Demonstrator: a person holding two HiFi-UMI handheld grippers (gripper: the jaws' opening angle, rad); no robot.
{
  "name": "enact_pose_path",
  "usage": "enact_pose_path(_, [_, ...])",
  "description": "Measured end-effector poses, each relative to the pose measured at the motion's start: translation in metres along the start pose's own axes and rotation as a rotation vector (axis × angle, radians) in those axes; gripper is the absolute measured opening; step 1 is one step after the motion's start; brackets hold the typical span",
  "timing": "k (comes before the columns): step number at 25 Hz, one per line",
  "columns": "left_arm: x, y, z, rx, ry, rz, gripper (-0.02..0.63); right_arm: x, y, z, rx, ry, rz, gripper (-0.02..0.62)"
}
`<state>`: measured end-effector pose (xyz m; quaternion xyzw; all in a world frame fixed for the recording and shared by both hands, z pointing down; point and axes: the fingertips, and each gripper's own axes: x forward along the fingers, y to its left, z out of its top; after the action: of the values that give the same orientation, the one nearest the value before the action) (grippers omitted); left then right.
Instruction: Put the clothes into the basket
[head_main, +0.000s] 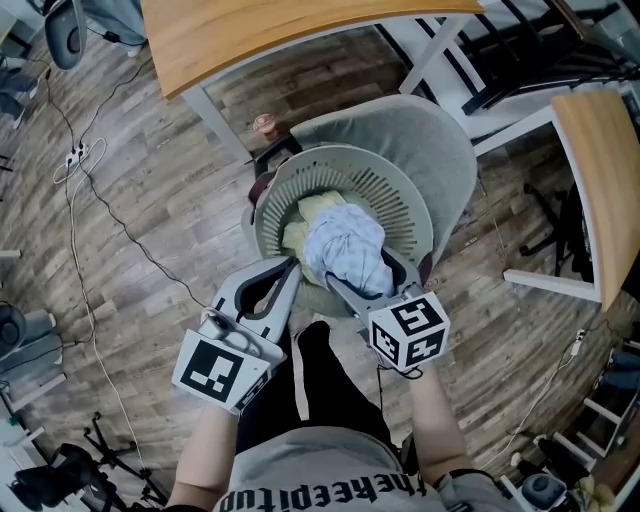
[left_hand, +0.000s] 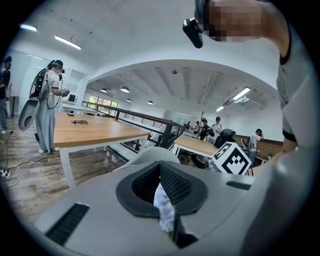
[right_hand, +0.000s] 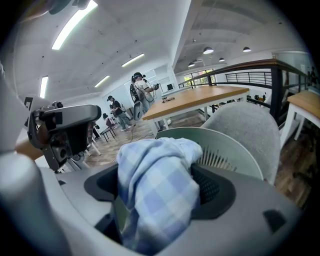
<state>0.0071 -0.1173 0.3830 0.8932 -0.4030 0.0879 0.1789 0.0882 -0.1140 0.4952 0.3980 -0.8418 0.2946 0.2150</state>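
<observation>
Head view: the slotted basket (head_main: 425, 195) sits at your 12 o'clock on a grey chair (head_main: 440, 130). A pale yellow garment (head_main: 312, 212) lies inside. The blue-and-white checked cloth (head_main: 345, 250) is heaped over it toward the rim at 6 o'clock, not fully down.

Right gripper (head_main: 365, 272), at 5 o'clock of the basket: jaws spread wide, no clamp. The checked cloth fills the gap and drapes over the lower jaw.

Left gripper (head_main: 293, 267), at 8 o'clock: jaws closed, a thin strip of pale fabric nipped at the tips. It is probably an edge of the same cloth, though I can't confirm that.

Risks, as I judge them:
- Draw your left gripper back while it is pinched and the cloth is dragged over the near rim onto the floor (head_main: 150, 230).
- Lift your right gripper straight out and fabric may cling to the ribbed pad and ride up with it.
- The bundle is high and near-side heavy, so it could slump outward.
- A push on the rim may shift the basket on the seat.
</observation>
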Motion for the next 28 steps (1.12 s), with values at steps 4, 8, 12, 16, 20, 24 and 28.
enact_pose_path(4, [-0.001,0.0,0.0,0.004,-0.001,0.001,0.014,-0.002,0.001,0.002,0.006,-0.011,0.001,0.388])
enact_pose_path(8, [-0.001,0.001,0.001,0.004,-0.001,-0.001,0.014,-0.005,0.001,0.018,0.03,-0.066,-0.004,0.388])
enact_pose_path(12, [0.0,-0.001,0.0,0.006,-0.002,-0.013,0.014,-0.007,-0.001,0.026,0.041,-0.088,-0.017,0.379])
enact_pose_path(16, [-0.001,-0.002,0.001,0.009,0.0,-0.03,0.014,-0.011,0.0,0.026,0.062,-0.095,-0.029,0.312])
enact_pose_path(20, [-0.001,-0.004,0.001,0.013,-0.001,-0.057,0.014,-0.018,0.003,0.027,0.069,-0.119,-0.048,0.176])
enact_pose_path(24, [-0.002,-0.009,0.004,0.022,-0.007,-0.089,0.014,-0.028,0.006,0.03,0.067,-0.145,-0.078,0.074])
enact_pose_path(28, [-0.002,-0.016,0.006,0.037,-0.005,-0.134,0.014,-0.039,0.016,0.034,0.076,-0.186,-0.07,0.012])
